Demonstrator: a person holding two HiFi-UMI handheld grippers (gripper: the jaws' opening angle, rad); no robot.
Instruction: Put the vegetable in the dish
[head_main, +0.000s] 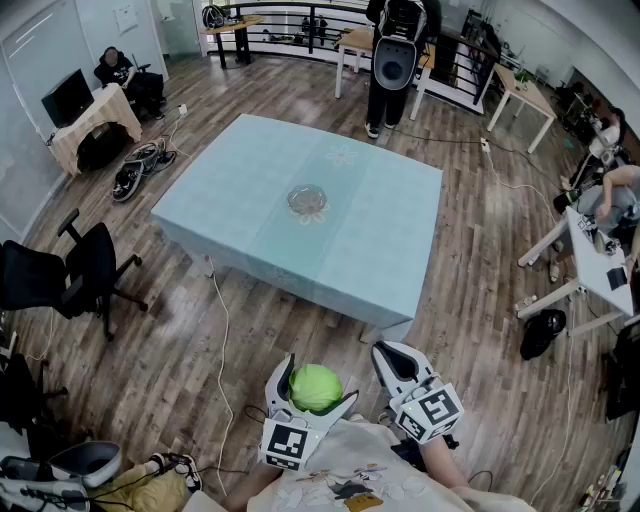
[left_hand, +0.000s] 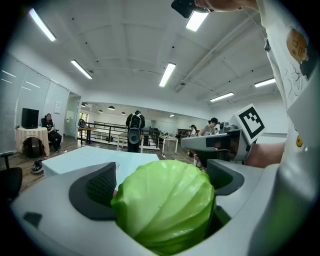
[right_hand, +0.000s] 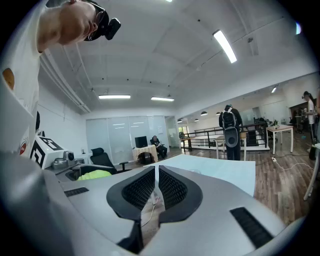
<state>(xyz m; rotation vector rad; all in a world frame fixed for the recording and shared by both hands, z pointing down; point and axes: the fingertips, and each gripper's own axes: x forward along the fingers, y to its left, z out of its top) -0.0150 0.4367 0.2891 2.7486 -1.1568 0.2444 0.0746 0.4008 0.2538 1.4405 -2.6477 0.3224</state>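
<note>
Left gripper (head_main: 316, 388): jaws spread wide and clamped on the cabbage (head_main: 316, 388). In the left gripper view (left_hand: 162, 182) the two dark pads sit against either side of the green head.
Cabbage: round, pale green, leaf ribs visible (left_hand: 165, 205). It is held in the air, low in the head view, close to the person's body and over the wooden floor (head_main: 480, 300). It is well apart from the table.
Right gripper (head_main: 390, 355): jaws closed, pads meeting along a thin seam (right_hand: 156, 187), nothing between them. It sits just beside the left gripper, on the person's right. The cabbage shows as a yellow-green patch off to the left in its view (right_hand: 95, 174).
Dish (head_main: 307, 201): clear glass, small, near the middle of the table. I cannot tell whether anything is in it.
Table (head_main: 250, 170): covered in a light blue cloth and set ahead of both grippers.
Surroundings: a person stands at the far edge of the table (head_main: 398, 50), and a black office chair stands to the left (head_main: 70, 275).
</note>
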